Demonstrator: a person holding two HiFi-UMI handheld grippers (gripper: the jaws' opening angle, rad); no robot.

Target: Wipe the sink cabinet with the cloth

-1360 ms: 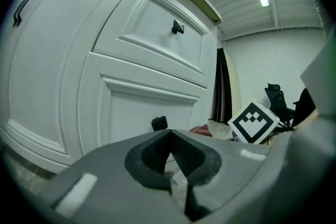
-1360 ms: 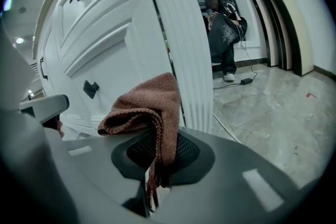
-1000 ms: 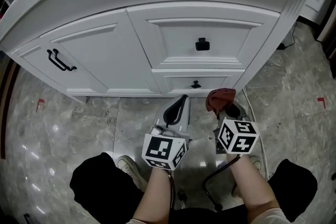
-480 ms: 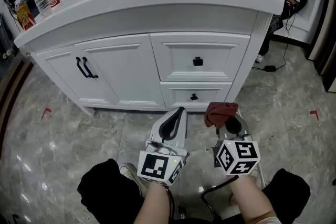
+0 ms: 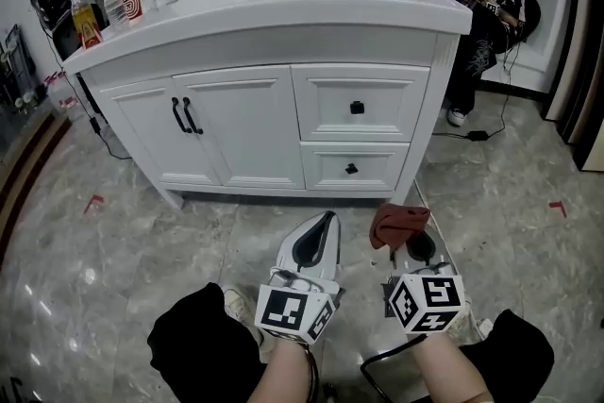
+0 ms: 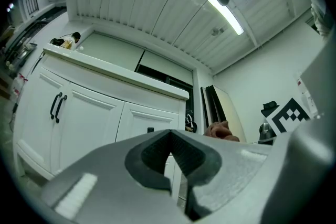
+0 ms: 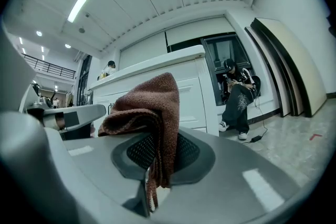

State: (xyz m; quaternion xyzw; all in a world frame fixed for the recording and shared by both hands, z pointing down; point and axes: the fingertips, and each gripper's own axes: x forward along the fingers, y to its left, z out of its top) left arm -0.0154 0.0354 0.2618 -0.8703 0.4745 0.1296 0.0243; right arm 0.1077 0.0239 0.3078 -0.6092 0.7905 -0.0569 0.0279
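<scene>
A reddish-brown terry cloth (image 7: 153, 107) hangs folded between the jaws of the right gripper (image 5: 410, 237), pinched near its middle so that a bunched hump rises above the jaw tips and a loose tail drops below them. The left gripper (image 5: 321, 224), just to its left, has its jaws pressed together on nothing. Ahead of both sets of jaw tips, and well apart from them, stands the white panelled sink cabinet (image 5: 247, 123), its paired doors with black bar handles ahead-left and its two drawers with black knobs straight ahead. No wiping is under way. The approach would likely go best if the person carries the cloth forward and presents the soft hump, not the hard jaw tips, flat to a drawer front, keeping the pinch firm against drag. On the white countertop (image 5: 311, 0), far ahead and left of the jaws, stand clear plastic bottles (image 5: 109, 0) and a red-and-white paper cup (image 5: 131, 3); their labels are too small to read, and the gripper cubes (image 5: 425, 302) carry only black-and-white square markers
</scene>
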